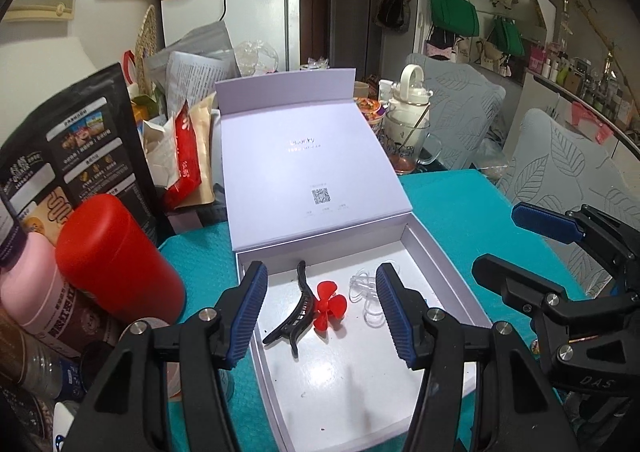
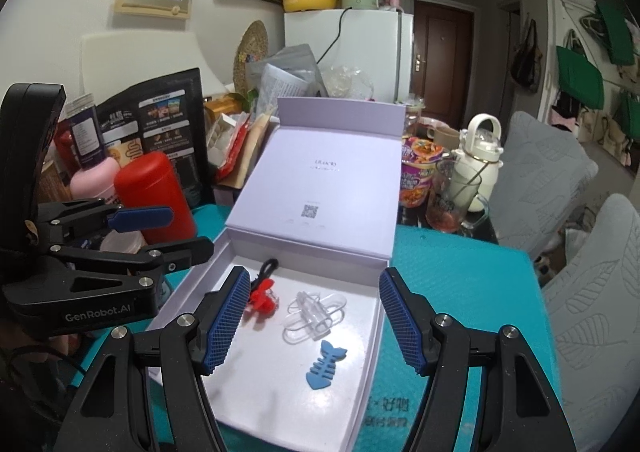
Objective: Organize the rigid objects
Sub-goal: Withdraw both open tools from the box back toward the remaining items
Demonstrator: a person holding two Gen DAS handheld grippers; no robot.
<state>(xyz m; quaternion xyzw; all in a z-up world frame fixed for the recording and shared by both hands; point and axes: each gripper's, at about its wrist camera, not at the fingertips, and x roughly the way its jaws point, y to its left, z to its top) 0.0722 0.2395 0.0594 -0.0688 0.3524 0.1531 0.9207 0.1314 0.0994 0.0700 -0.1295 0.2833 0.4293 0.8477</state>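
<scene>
On the counter (image 2: 460,272): teal mat under a lilac gift box (image 2: 372,316), its hinged lid (image 2: 332,188) leaning open at the far side.
Box contents, left: black hair claw clip (image 1: 298,308) lying on the white floor of the box, red flower clip (image 1: 329,304) touching its right side.
Box contents, centre: clear plastic clip (image 2: 314,312), just right of the red one.
Box contents, near right: blue fishbone-shaped clip (image 2: 324,368), lying apart from the others.
Left gripper (image 1: 322,312): above the box, jaws parted, nothing between the pads.
Right gripper (image 2: 312,324): above the box, jaws parted, holding nothing.
Left of box: red canister (image 1: 116,260), pink bottle (image 1: 32,284), black snack pouch (image 1: 76,156).
Far right of box: glass mug (image 2: 456,200), white bottle (image 2: 480,156), instant noodle cup (image 2: 420,176).
</scene>
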